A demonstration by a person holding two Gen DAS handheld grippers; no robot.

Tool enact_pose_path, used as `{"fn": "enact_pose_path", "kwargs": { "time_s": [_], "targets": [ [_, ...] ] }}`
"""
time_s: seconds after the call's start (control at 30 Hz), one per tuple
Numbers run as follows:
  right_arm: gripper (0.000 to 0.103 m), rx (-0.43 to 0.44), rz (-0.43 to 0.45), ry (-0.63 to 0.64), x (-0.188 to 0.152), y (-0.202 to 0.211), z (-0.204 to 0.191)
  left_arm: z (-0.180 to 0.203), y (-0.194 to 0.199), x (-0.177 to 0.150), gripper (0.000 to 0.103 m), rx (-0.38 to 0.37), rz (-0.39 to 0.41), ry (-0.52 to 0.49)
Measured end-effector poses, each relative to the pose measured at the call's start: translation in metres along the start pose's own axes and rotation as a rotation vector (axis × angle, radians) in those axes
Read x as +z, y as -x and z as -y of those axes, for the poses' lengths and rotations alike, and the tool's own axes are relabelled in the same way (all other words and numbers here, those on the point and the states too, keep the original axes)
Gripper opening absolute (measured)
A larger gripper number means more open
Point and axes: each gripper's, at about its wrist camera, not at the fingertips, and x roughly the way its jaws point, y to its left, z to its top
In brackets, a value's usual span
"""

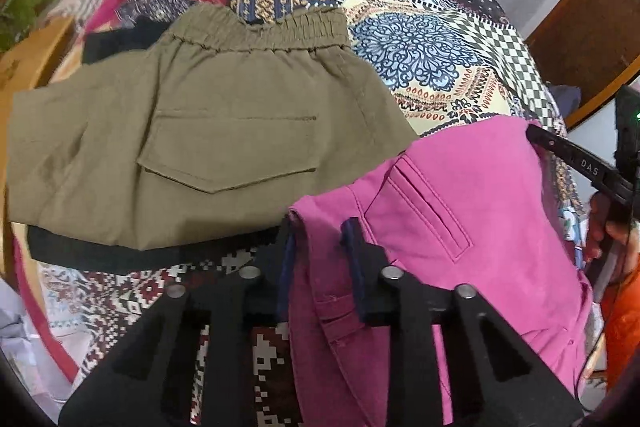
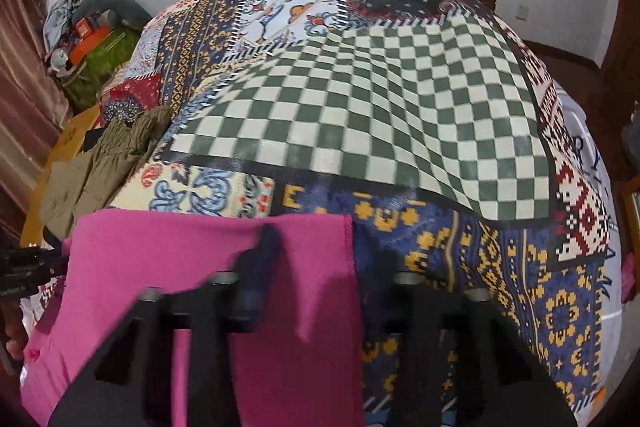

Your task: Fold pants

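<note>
Folded stack: olive pants (image 1: 192,147) lie finished at the left of the patchwork bedspread (image 1: 420,59), on top of a dark garment (image 1: 120,255); leave them be.
Pink pants: the pink pants (image 1: 460,219) lie just right of the olive pair, their edge touching it, back pocket up.
Left gripper: the left gripper (image 1: 322,239) is pinched narrow on the pants' left edge, with a fold of cloth between the pads.
Right gripper: the right gripper (image 2: 308,255) is clamped on the pink cloth near its right hem; only one finger shows, the other is under the fabric.
Doing it well: probably lift both ends together, keep the cloth taut and level, match edge to edge, and steer clear of the olive stack.
</note>
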Motion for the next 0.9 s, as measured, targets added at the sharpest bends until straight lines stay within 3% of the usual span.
{"fn": "enact_pose_path", "kwargs": {
  "time_s": [0.03, 0.07, 0.17, 0.3, 0.53, 0.7, 0.9],
  "targets": [
    [0.005, -0.013, -0.005, 0.015, 0.001, 0.001, -0.006, 0.0, 0.001, 0.001, 0.017, 0.009, 0.002, 0.001],
    [0.004, -0.04, -0.007, 0.028, 0.002, 0.0, -0.011, 0.002, 0.004, 0.002, 0.017, 0.022, 0.005, -0.001],
    [0.003, -0.129, 0.014, 0.083, 0.001, 0.009, -0.025, 0.005, 0.018, 0.008, 0.015, 0.06, 0.041, -0.02],
    [0.002, -0.13, 0.11, 0.072, 0.01, 0.05, -0.029, 0.013, 0.054, 0.022, 0.014, 0.088, 0.13, -0.041],
    [0.002, -0.168, 0.28, 0.06, 0.041, 0.148, -0.043, 0.036, 0.132, 0.046, 0.014, 0.073, 0.279, -0.071],
    [0.002, -0.145, 0.35, 0.079, 0.034, 0.205, -0.058, 0.048, 0.165, 0.025, 0.014, 0.07, 0.301, -0.125],
    [0.002, -0.13, 0.328, 0.118, -0.019, 0.235, -0.065, 0.054, 0.177, -0.018, 0.014, 0.1, 0.268, -0.191]
  ]
}}
